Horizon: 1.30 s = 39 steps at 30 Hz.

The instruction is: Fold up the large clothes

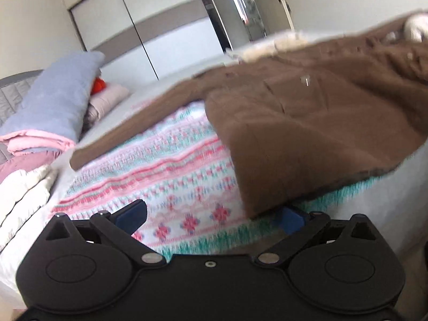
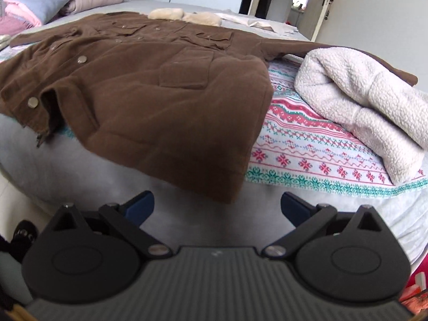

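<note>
My left gripper (image 1: pixel 211 215) had its fingers wide, empty, by the hem of the brown coat (image 2: pixel 139 85) spread on the bed (image 2: pixel 67 168). My right gripper (image 2: pixel 217 204) was equally wide, empty. I feared the overhanging hem might slip floorward.

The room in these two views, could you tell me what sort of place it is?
Most likely a bedroom: a bed carrying a brown coat, stacked pillows at its head, and a sliding-door wardrobe behind.
</note>
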### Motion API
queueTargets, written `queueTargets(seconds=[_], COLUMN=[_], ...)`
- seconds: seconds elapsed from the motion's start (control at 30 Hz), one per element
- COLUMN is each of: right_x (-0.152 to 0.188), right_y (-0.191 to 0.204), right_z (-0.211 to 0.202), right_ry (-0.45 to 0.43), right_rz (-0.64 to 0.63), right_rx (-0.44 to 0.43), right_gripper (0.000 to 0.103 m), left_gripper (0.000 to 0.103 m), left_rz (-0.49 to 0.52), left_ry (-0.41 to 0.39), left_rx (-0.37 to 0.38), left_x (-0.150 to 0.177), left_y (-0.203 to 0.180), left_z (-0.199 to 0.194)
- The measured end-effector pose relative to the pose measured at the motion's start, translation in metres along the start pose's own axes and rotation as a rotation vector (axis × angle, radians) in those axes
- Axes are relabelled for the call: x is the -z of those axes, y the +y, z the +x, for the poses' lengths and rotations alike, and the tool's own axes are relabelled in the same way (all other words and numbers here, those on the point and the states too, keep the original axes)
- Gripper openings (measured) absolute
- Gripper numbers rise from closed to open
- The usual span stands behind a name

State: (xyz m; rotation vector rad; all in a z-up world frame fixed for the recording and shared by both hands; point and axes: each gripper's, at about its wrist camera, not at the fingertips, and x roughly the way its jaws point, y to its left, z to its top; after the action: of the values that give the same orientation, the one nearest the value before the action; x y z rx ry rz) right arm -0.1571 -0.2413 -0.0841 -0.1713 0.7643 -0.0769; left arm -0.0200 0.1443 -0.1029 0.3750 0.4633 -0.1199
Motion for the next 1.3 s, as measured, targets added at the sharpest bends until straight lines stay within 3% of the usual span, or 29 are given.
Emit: queueTargets(seconds=[0.17,0.27,0.37,0.43,0.47,0.5,0.53,0.77,0.93,1.1,1.17,1.3], right_x=[-0.014,-0.023,-0.022,-0.019,-0.016,-0.013,-0.012,-0.003,0.003,0.008,0.008,0.003], right_y=[-0.010,-0.018,-0.029,-0.033,-0.034,-0.035,-0.037,-0.048,-0.042,-0.019,-0.011,-0.019], right_z=[0.011,0.013,0.017,0.019,0.018,0.016,0.013,-0.019,-0.025,0.003,0.010,-0.003], right_ry=[-0.090,-0.172,-0.210,-0.205,-0.203,-0.201,-0.202,-0.190,-0.079,0.056,0.088,-0.064], right_rz=[0.091,0.198,0.318,0.368,0.377,0.380,0.382,0.326,0.228,0.075,0.030,0.110], right_rx=[-0.021,-0.049,-0.103,-0.129,-0.135,-0.138,-0.139,-0.136,-0.145,-0.039,-0.017,-0.013], right_gripper=[0.100,0.097,0.095,0.095,0.095,0.095,0.095,0.095,0.095,0.093,0.083,0.079], left_gripper=[0.098,0.094,0.069,0.041,0.035,0.019,0.010,0.005,0.004,0.004,0.004,0.004], left_rz=[-0.139,-0.253,-0.316,-0.370,-0.389,-0.393,-0.398,-0.475,-0.505,-0.498,-0.503,-0.488], left_ry=[-0.135,-0.145,-0.097,-0.055,-0.051,-0.062,-0.077,-0.267,-0.217,-0.219,-0.218,-0.218], left_rx=[0.026,0.052,0.104,0.164,0.186,0.203,0.211,0.237,0.212,0.201,0.203,0.193], left_x=[-0.024,-0.035,-0.036,-0.035,-0.035,-0.037,-0.039,-0.067,-0.069,-0.069,-0.072,-0.073], left_y=[0.013,0.016,0.011,0.009,0.008,0.006,0.005,0.014,0.021,0.016,0.019,0.019], left_z=[0.002,0.010,0.025,0.033,0.034,0.032,0.027,-0.063,-0.071,-0.067,-0.065,-0.064])
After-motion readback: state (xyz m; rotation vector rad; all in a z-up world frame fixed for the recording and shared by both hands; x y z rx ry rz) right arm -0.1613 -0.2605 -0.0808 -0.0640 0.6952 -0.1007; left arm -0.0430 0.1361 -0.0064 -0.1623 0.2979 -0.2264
